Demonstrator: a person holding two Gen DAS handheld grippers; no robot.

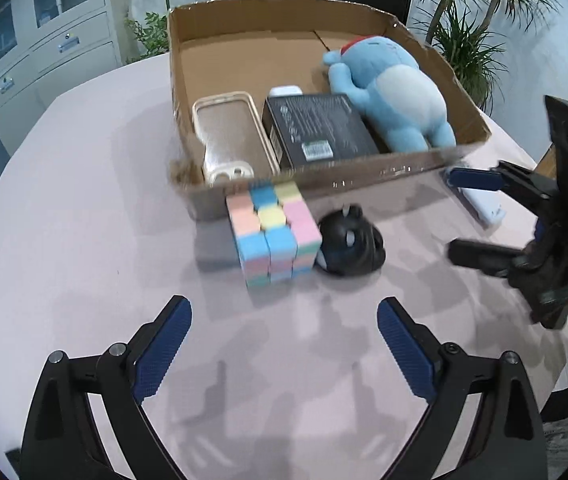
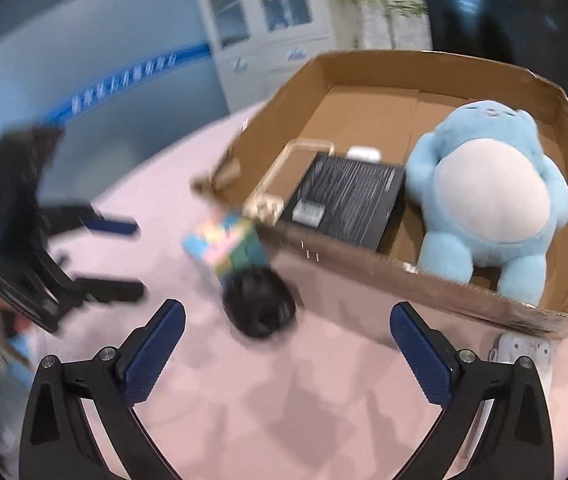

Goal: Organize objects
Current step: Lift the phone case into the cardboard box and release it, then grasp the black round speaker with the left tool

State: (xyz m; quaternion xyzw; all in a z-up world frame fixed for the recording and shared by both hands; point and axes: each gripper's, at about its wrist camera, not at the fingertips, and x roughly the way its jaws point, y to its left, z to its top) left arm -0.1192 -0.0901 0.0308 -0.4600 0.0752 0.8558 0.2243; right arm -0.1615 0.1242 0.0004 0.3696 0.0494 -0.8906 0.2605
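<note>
A: Scene check. Shallow brown cardboard box (image 1: 244,56) on the pale pink table (image 1: 84,200). Inside it: clear phone case with cream rim (image 1: 230,136), flat black carton with a barcode label (image 1: 319,130), small white case (image 1: 285,91) behind that, light blue plush toy with white belly (image 1: 391,96) along the right wall.

B: Still outside?

A: Pastel multicolour puzzle cube (image 1: 274,232), touching the box's near wall. Glossy black rounded object (image 1: 349,242), possibly a mouse, just beside the cube on its right. White flat device (image 1: 483,208) off the box's right corner.

B: Grippers?

A: Left gripper (image 1: 284,344) hovers short of the cube, jaws spread wide, nothing between them. Right gripper (image 1: 459,216) also gapes empty, near the white device.

B: Handling of the cube?

A: Judgement: light, rigid, flat-sided; layers could twist. Pinch two opposite side faces at mid-height. No long axis; one vertical edge points roughly at the left camera.

B: The black one?

A: Likely smooth and slippery; domed. Its long axis seems to run left-right along the box wall, but the right wrist view is too blurred to confirm. Grip across the narrow width.
</note>
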